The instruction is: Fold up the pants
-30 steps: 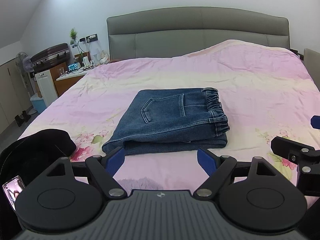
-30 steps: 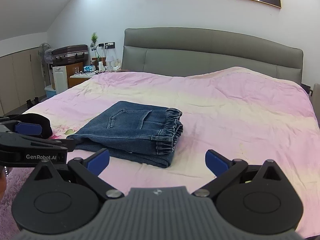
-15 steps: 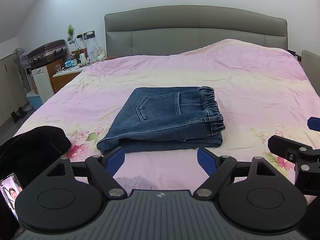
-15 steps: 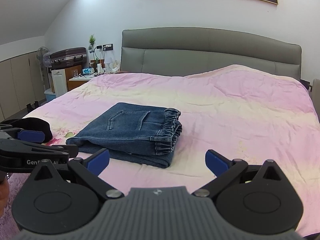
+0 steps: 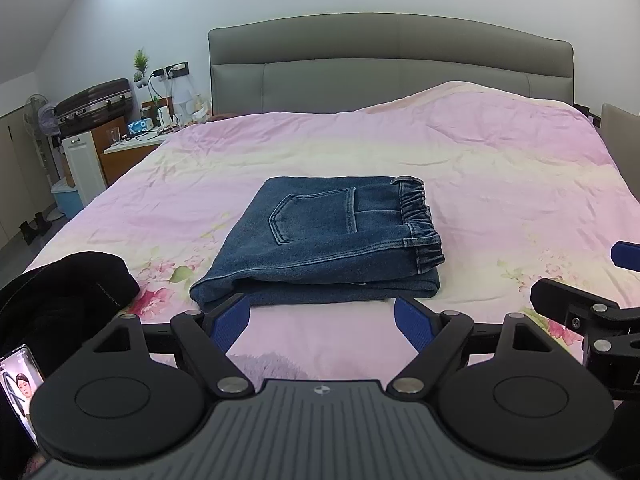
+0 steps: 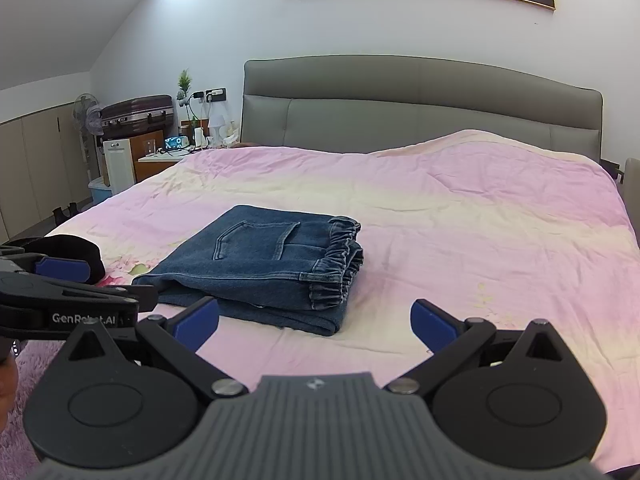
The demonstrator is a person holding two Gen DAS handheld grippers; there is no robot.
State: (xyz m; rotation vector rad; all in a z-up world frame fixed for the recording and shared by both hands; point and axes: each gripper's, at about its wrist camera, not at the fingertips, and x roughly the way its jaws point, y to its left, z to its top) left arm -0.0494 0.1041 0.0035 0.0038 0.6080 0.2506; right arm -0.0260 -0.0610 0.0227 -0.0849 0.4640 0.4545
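Note:
Blue denim pants (image 5: 320, 244) lie folded into a flat rectangle on the pink bedspread (image 5: 500, 184), back pocket up, elastic waistband at the right. They also show in the right wrist view (image 6: 264, 268). My left gripper (image 5: 322, 320) is open and empty, just short of the fold's near edge. My right gripper (image 6: 316, 322) is open and empty, near the fold's near right corner. The left gripper's fingers (image 6: 60, 268) show at the left of the right wrist view.
A black garment (image 5: 68, 292) lies on the bed's near left corner, with a phone (image 5: 20, 380) beside it. A grey headboard (image 5: 388, 60) stands at the far end. A nightstand (image 5: 132, 152) and a suitcase (image 5: 96, 100) are at the far left.
Both grippers have drawn back slightly from the folded pants and stayed open. The pants have not moved.

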